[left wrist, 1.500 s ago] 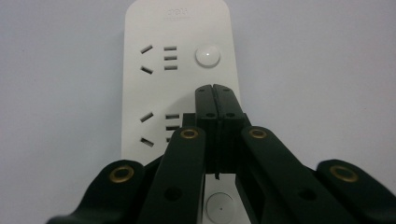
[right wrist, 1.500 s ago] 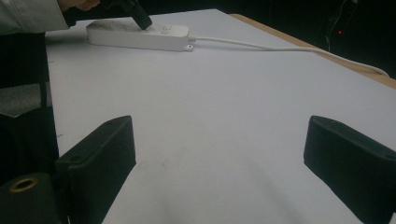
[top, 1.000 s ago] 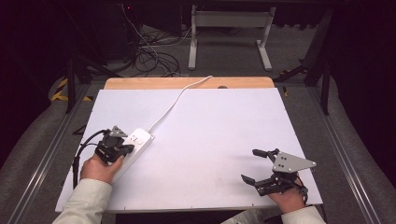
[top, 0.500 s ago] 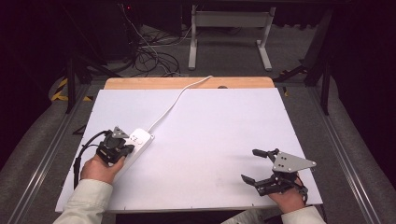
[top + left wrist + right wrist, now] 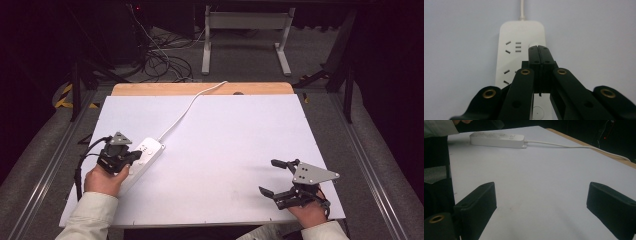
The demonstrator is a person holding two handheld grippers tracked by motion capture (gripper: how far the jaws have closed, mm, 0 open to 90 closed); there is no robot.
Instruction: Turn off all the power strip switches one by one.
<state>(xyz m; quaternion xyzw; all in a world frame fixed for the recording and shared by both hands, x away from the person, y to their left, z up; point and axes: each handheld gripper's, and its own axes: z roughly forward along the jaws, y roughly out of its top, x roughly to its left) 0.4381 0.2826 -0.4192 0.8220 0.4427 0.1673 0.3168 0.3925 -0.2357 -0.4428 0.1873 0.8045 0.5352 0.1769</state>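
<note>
Hovering left gripper (image 5: 539,50), jaws together, over power strip (image 5: 519,37)

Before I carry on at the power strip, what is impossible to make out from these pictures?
- White plastic power strip, left gripper view: the closed black left gripper covers the round button; contact unclear.
- High view: strip's near end hidden by that gripper.
- White cord: runs off the table's far edge; plug unseen.

A dark room, grey floor (image 5: 240,65), tangled cables (image 5: 165,60), metal stand (image 5: 245,30).
</note>
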